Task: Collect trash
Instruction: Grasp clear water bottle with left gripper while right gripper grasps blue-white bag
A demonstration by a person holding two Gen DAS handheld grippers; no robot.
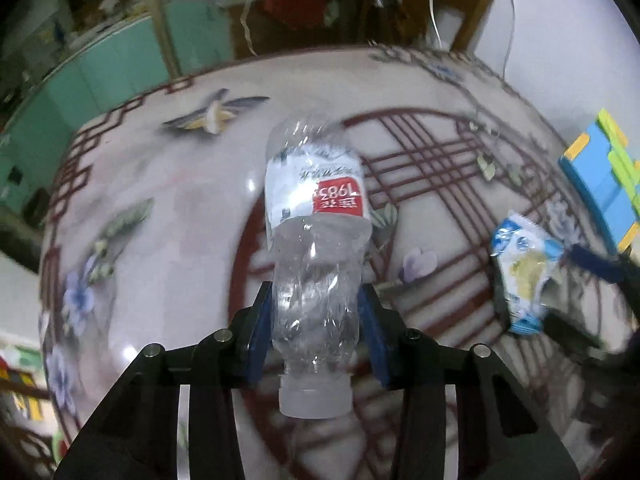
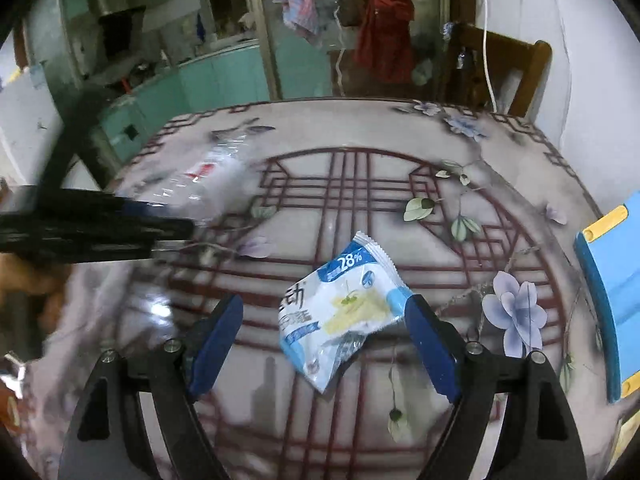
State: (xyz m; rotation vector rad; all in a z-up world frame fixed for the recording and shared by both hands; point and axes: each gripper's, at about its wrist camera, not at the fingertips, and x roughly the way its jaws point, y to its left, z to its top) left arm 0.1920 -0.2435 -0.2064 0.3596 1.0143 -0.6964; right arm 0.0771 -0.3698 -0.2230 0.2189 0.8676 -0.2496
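The left tool (image 1: 316,320) points steeply down at the worktop (image 1: 160,208), its two blue pads (image 1: 258,328) clamped on the sides of a crushed clear plastic bottle (image 1: 316,240). The grip sits on the lower, narrower half of the bottle, near the neck; the white cap (image 1: 314,400) faces the camera and the base points away toward the worktop's far edge. The red and white label (image 1: 320,196) wraps the wider part beyond the pads. Whether the bottle rests on the worktop or is raised off it cannot be told from the left wrist view. In the right wrist view the left tool shows as a dark, blurred bar entering from the left, the bottle a smear at its tip over the far left part of the worktop.

The right tool (image 2: 324,340) also tilts downward, its blue pads (image 2: 216,340) standing wide apart. A crumpled blue and white snack wrapper (image 2: 340,312) lies on the worktop between them, nearer the right pad, whose tip is at the wrapper's edge; the left pad is clear of it. The wrapper lies over the dark red lattice pattern near the worktop's middle.

A blue and yellow bin (image 2: 608,288) stands at the worktop's right edge, apart from the wrapper. Past the far edge stands a wooden chair (image 2: 500,72).
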